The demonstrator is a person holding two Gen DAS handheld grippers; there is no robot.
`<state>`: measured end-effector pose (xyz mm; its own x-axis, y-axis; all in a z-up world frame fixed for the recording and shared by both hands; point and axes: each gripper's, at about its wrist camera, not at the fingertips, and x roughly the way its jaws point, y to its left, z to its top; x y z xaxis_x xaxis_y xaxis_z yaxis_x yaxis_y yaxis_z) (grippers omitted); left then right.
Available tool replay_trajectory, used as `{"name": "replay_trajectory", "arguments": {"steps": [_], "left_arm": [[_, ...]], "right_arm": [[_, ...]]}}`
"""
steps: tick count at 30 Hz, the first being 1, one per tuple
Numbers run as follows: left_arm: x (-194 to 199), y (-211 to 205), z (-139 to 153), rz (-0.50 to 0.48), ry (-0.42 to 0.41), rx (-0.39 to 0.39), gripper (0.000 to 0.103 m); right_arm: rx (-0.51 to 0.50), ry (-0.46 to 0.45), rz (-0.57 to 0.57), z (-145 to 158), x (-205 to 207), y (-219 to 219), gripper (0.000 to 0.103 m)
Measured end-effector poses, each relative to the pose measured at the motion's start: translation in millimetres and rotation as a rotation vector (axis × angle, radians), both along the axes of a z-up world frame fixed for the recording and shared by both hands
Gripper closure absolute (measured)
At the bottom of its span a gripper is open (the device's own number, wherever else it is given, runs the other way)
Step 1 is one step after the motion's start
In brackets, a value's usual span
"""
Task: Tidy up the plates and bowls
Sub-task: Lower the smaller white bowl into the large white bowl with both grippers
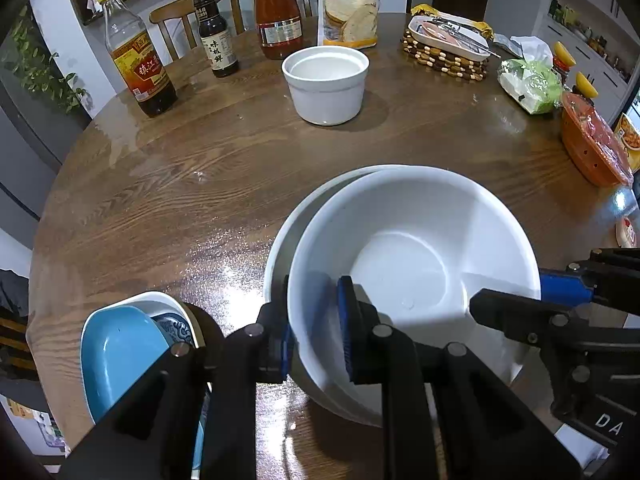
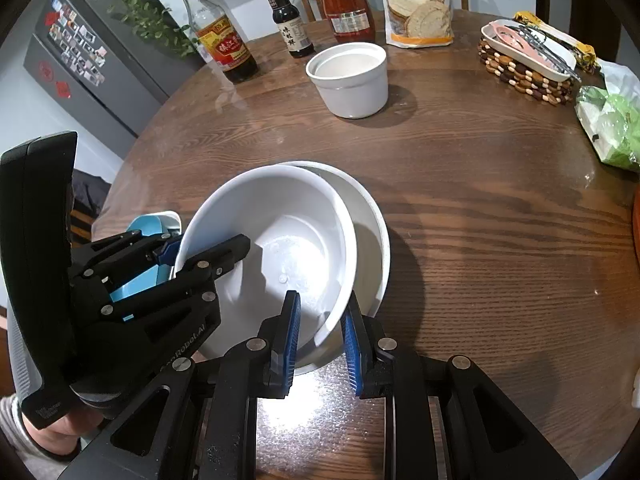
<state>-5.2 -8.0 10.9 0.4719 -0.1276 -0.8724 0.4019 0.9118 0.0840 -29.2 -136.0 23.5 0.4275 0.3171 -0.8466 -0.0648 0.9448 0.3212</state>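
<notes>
A large white bowl (image 1: 412, 264) (image 2: 272, 240) sits tilted inside a second white bowl (image 1: 280, 248) (image 2: 372, 236) on the wooden table. My left gripper (image 1: 316, 332) (image 2: 204, 252) is shut on the upper bowl's near-left rim, one finger inside, one outside. My right gripper (image 2: 320, 340) (image 1: 532, 300) straddles the same bowl's rim on the other side, its blue pads close to the rim. A blue dish (image 1: 120, 356) (image 2: 148, 224) lies stacked on patterned plates at the left. A smaller white ramekin (image 1: 326, 84) (image 2: 350, 78) stands farther back.
Along the far edge stand a vinegar bottle (image 1: 136, 56), a soy sauce bottle (image 1: 216, 36), a red sauce jar (image 1: 278, 12) and a flour bag (image 1: 350, 4). A beaded trivet with a dish (image 1: 448, 48) and bagged greens (image 1: 528, 84) lie at the right.
</notes>
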Motion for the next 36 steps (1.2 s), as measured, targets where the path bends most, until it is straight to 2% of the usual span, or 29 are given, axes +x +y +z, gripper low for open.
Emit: {"name": "replay_trajectory", "arguments": {"steps": [36], "left_arm": [[0.3,-1.9,-1.1,-0.018,-0.004,0.014,0.082]], "right_arm": [[-0.011,-0.009,-0.015,-0.6,1.7,-1.7,0.079]]}}
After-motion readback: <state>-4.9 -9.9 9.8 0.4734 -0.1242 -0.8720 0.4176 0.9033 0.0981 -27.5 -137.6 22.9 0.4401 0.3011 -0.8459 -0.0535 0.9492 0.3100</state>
